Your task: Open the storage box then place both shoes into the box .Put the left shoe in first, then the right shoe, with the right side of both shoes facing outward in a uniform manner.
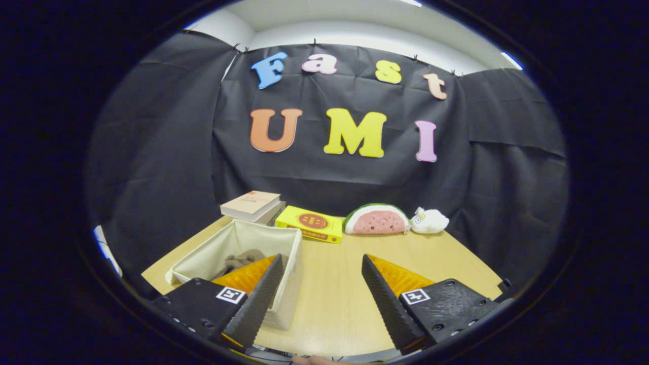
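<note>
Currently wide open, gripper (322,263) holding nothing, fingers spread above bare wooden table (334,299). Cream fabric storage box (284,258) open-topped, partly behind one finger, something brownish inside (243,259), possibly a shoe. Beyond, by black cloth wall: stacked books (252,205), yellow box (310,224), watermelon-slice plush (376,219), small white plush (429,220).

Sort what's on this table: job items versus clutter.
Job: the open storage box, with something brownish lying inside, too unclear to name; the tool, fingers spread apart over bare table, holding nothing.

Clutter: stacked books, yellow box, watermelon plush, white plush.
</note>
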Motion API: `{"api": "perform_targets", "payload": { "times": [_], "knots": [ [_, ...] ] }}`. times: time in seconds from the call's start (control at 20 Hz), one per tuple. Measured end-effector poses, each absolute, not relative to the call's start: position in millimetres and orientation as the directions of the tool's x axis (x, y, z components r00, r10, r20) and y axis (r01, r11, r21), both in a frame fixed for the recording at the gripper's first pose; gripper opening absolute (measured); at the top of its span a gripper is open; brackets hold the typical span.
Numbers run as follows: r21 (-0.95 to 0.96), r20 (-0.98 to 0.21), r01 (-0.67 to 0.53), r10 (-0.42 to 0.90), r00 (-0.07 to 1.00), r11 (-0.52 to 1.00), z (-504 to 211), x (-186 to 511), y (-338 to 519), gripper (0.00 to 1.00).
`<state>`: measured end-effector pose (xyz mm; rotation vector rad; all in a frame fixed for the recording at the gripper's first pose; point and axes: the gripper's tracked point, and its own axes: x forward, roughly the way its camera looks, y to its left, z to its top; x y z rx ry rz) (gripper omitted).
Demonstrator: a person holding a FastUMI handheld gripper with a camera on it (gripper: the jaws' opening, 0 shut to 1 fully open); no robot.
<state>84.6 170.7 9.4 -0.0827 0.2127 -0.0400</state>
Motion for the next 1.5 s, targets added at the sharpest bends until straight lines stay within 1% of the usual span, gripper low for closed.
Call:
{"api": "perform_targets", "payload": {
  "times": [0.1,0.25,0.4,0.5,0.7,0.9,1.5],
  "knots": [
    [-0.054,-0.181,0.084,-0.093,0.979,0.995,15,71,150,0.95],
    [0.009,-0.177,0.076,-0.073,0.981,0.997,18,61,139,0.96],
    [-0.041,-0.106,0.136,-0.140,0.984,0.990,26,57,108,0.96],
    [-0.062,-0.084,0.121,-0.126,0.988,0.991,24,54,108,0.95],
    [-0.009,-0.053,0.074,-0.074,0.996,0.997,26,47,96,0.96],
    [0.008,-0.017,0.080,-0.080,0.997,0.997,25,46,75,0.96],
    [-0.065,-0.013,0.101,-0.102,0.995,0.993,0,25,50,0.96]
  ]
}}
